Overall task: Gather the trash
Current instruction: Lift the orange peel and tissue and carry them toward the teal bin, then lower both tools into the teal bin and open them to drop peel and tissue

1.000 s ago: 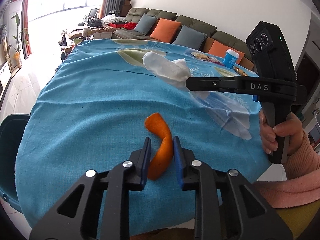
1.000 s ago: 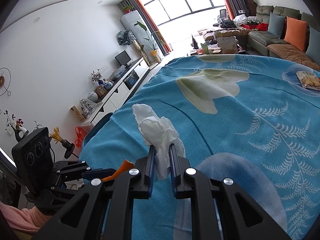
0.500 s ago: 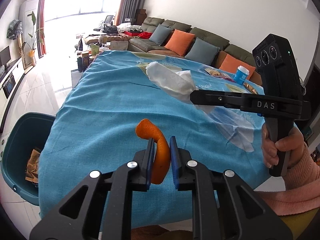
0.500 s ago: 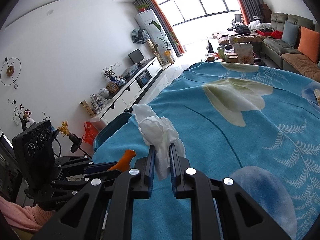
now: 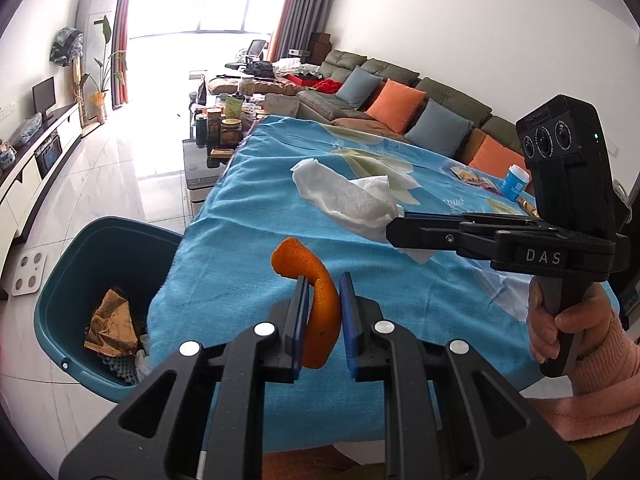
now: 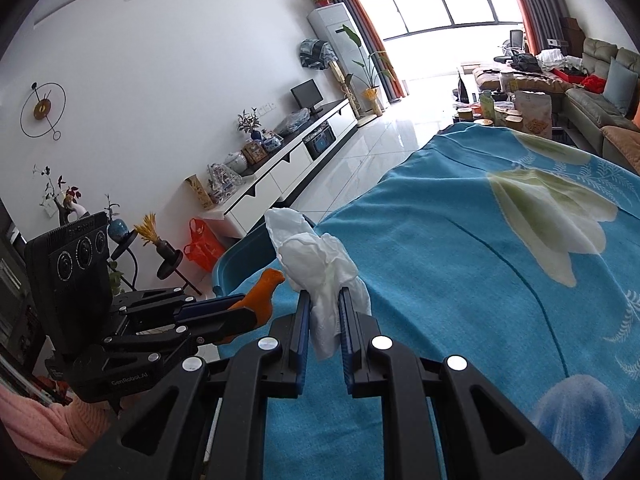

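Observation:
My left gripper point(image 5: 324, 284) is shut on a curled orange peel point(image 5: 316, 296), held in the air above the near left corner of the blue tablecloth point(image 5: 248, 248). The same peel point(image 6: 262, 294) and left gripper point(image 6: 236, 308) show at the left of the right wrist view. My right gripper point(image 6: 324, 300) is shut on a crumpled white tissue point(image 6: 316, 264), which sticks up past its fingertips. That tissue point(image 5: 348, 200) hangs over the cloth to the right of the peel. A teal bin point(image 5: 80, 280) stands on the floor left of the table, holding a brown wrapper point(image 5: 112, 324).
A blue-lidded jar point(image 5: 516, 182) and a snack packet point(image 5: 472, 176) lie at the table's far right. A sofa with cushions point(image 5: 392, 108) runs behind it. A low table of jars point(image 5: 224, 128) stands beyond the far edge. A white cabinet point(image 6: 296, 160) lines the left wall.
Both grippers have swung left with their loads toward the table's left edge. The teal bin has come fully into the left wrist view. The left jaws have closed tighter on the peel.

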